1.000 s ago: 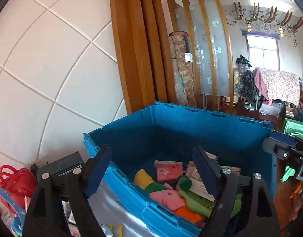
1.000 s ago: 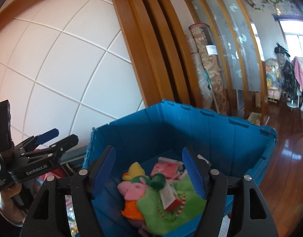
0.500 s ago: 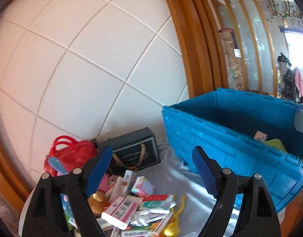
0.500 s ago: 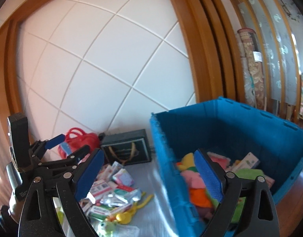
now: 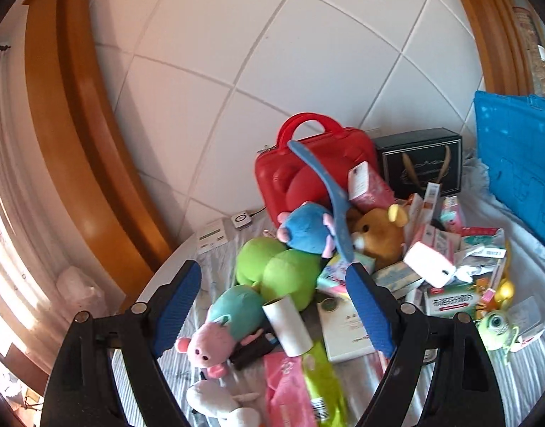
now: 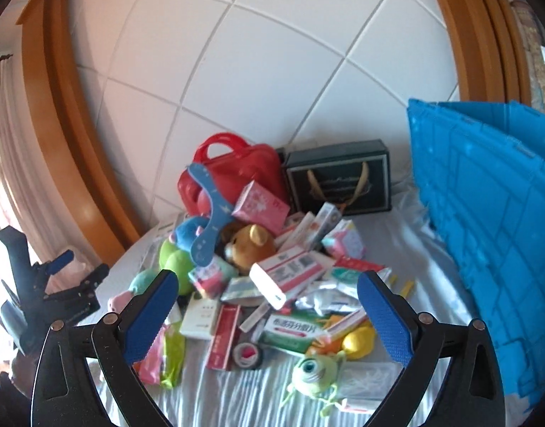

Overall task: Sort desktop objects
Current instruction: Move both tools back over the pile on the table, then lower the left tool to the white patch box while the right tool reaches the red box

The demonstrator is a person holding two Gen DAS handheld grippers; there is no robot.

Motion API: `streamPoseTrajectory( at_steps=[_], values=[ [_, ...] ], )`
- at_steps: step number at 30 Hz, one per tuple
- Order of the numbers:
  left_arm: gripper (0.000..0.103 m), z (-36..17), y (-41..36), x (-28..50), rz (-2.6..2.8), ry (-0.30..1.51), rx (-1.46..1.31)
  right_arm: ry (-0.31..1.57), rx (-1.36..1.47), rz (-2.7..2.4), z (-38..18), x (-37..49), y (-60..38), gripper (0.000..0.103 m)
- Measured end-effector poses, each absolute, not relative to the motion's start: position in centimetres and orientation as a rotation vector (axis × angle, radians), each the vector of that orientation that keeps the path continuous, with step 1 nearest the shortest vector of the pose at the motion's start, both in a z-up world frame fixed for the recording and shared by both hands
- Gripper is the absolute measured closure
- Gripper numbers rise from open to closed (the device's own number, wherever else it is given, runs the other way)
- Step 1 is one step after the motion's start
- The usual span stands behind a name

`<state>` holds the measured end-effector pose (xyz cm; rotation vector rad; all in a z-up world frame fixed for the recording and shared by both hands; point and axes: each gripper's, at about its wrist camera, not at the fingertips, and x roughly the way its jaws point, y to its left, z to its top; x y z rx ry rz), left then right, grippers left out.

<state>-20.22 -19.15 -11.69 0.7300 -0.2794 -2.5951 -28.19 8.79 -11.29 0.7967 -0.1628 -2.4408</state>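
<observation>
both views swung from blue crate (image 6: 492,235) to toy pile (image 5: 308,249).

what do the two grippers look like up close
Both match: the left gripper and right gripper have black plastic frames with silver pivot screws, and two fingers faced with ribbed blue pads. No cables, markings or sleeves show.

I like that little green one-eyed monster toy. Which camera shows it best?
The right wrist view: the green one-eyed monster toy lies whole and unobstructed between the open fingers. In the left wrist view it sits at the far right, partly hidden behind a finger.
</observation>
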Motion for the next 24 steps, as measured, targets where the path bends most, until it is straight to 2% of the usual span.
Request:
streamPoseTrajectory(
  at_steps=[9,14,19,21,23,24],
  values=[
    [0.02,-15.4,-23.7,-22.1,-2.538,-0.189,0.823,-0.179,1.072,-2.258,-17.7,-33.6,3.1,0.001],
    [0.02,-16.8,-24.7,-23.9,-2.548,-0.121,0.831,-0.049,1.095,-2.241,-18.8,-35.8,1.3,0.001],
    [0.02,-19.3,-24.5,-26.1,-2.567,-0.12,0.905,-0.025,1.192,-2.16,-21.6,-37.8,0.2,0.001],
    [0.02,-20.6,-24.1,-26.7,-2.593,-0.122,0.945,0.003,1.251,-2.096,-23.5,-37.9,-0.8,0.006],
    [0.02,-21.9,-23.8,-27.1,-2.603,-0.125,0.991,0.012,1.311,-2.009,-25.4,-37.5,-2.2,0.024],
    [0.02,-22.5,-23.8,-27.4,-2.61,-0.122,1.017,0.019,1.341,-1.963,-26.4,-37.1,-3.1,0.028]
  ],
)
